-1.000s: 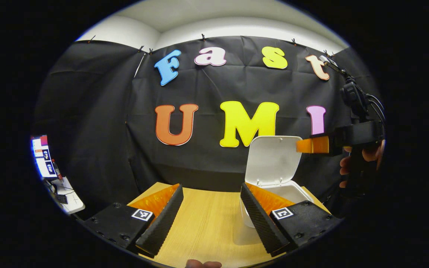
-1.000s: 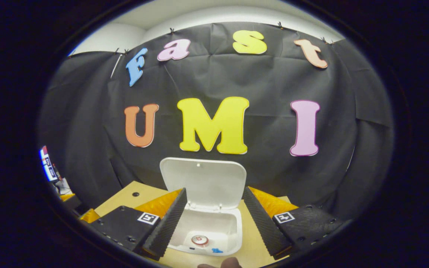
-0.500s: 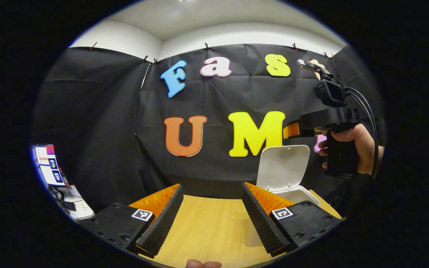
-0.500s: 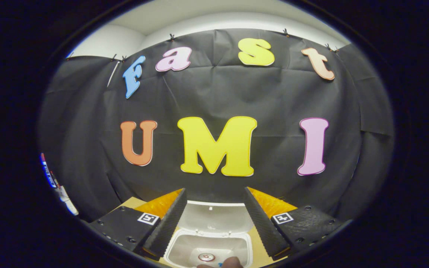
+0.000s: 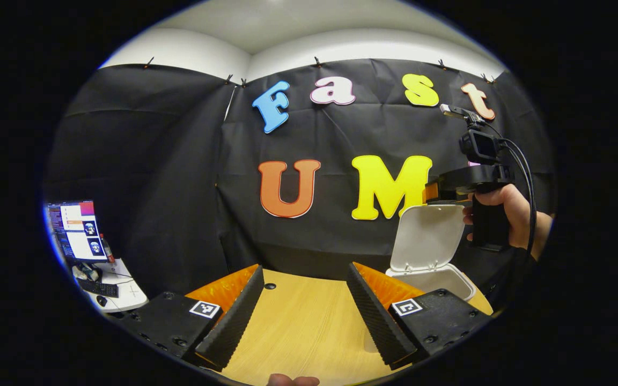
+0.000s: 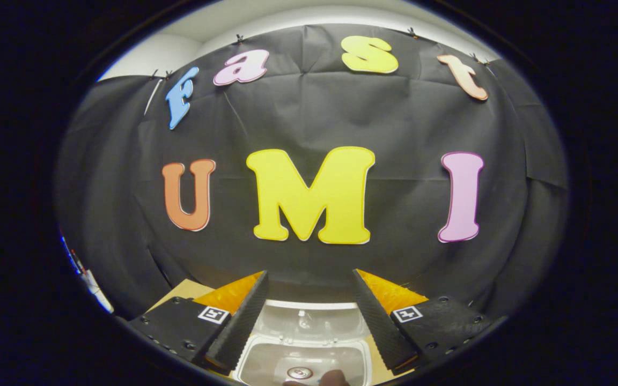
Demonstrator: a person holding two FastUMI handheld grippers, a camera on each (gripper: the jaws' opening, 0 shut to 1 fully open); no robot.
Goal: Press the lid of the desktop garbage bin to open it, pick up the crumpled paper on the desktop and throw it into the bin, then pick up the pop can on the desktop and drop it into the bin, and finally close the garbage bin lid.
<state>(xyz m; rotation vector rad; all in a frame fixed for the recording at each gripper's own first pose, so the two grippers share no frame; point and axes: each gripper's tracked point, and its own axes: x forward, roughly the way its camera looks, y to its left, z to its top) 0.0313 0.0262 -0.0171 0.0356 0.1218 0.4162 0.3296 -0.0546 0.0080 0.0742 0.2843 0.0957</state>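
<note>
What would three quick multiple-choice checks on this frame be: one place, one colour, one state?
1. Where is the pop can?
A. On the desk
B. Inside the bin
C. In the left gripper

2. What colour is the garbage bin?
A. White
B. Green
C. Red

3. How is the lid?
A. Shut flat
B. Detached on the desk
C. Raised open

Answers:
1 B: the right gripper view looks down on the can's top inside the bin.
2 A: body and lid are white in both views.
3 C: the left gripper view shows it standing up, with the right gripper at its top edge.
</note>
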